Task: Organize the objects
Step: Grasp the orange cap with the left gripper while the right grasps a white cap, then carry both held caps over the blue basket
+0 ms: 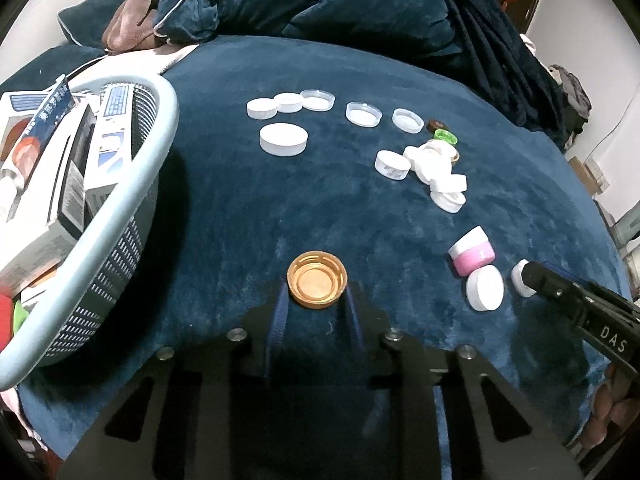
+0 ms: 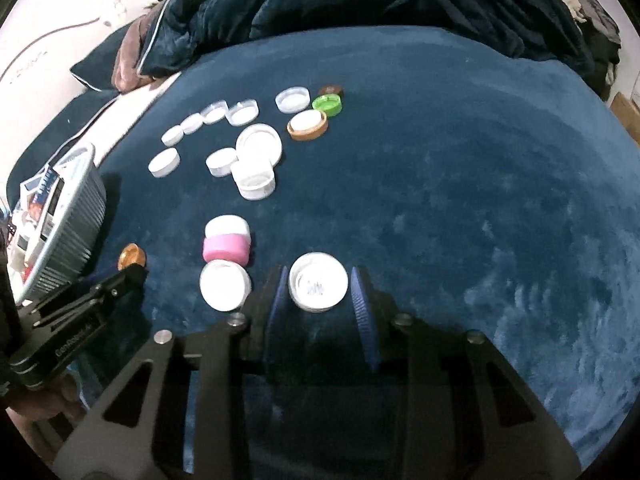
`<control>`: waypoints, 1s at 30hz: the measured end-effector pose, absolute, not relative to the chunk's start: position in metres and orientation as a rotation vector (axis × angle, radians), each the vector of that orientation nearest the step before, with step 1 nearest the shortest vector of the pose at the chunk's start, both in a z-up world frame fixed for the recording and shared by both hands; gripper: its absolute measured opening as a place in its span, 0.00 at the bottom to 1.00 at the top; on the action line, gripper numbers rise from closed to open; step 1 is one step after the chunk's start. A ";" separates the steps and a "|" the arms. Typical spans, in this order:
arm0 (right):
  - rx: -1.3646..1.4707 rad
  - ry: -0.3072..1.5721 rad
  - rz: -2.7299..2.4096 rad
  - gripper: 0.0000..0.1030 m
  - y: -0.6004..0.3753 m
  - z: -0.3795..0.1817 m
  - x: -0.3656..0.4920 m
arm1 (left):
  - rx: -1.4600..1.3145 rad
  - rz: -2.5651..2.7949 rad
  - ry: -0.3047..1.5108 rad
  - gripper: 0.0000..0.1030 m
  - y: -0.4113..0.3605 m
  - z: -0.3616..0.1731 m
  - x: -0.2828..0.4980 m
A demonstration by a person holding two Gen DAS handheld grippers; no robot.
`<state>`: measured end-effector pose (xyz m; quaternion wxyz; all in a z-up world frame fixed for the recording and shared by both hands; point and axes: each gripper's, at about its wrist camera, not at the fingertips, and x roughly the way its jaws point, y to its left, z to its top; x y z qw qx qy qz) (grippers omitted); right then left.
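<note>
We see a gold cap [image 1: 317, 279] lying open side up on the dark blue bed cover, pinched between the left tongs [image 1: 316, 304], and a white cap [image 2: 318, 287], also hollow side up, clamped between the right tongs [image 2: 320, 300]. Just left of that white cap a white lid [image 2: 224, 290] lies flat side up, touching a small pink jar with a white top [image 2: 227, 243] tipped on its side. Farther back, white and clear caps [image 1: 362, 114] stand in a loose row, with a heap of white caps [image 1: 434, 168], a green cap [image 1: 445, 136] and a brown cap [image 1: 436, 124] close together.
</note>
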<state>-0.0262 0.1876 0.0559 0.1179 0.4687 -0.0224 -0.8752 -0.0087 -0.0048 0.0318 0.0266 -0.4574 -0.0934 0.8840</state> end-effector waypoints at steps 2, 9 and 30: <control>1.359 -0.064 -2.559 0.33 0.184 0.059 -0.026 | -1.398 2.729 -0.298 0.27 -0.006 0.034 -0.007; 1.387 -0.046 -2.580 0.36 0.180 0.056 -0.027 | -1.395 2.732 -0.363 0.28 -0.019 0.035 0.000; 1.358 -0.129 -2.551 0.30 0.184 0.058 -0.025 | -1.330 2.708 -0.369 0.30 -0.015 0.045 0.001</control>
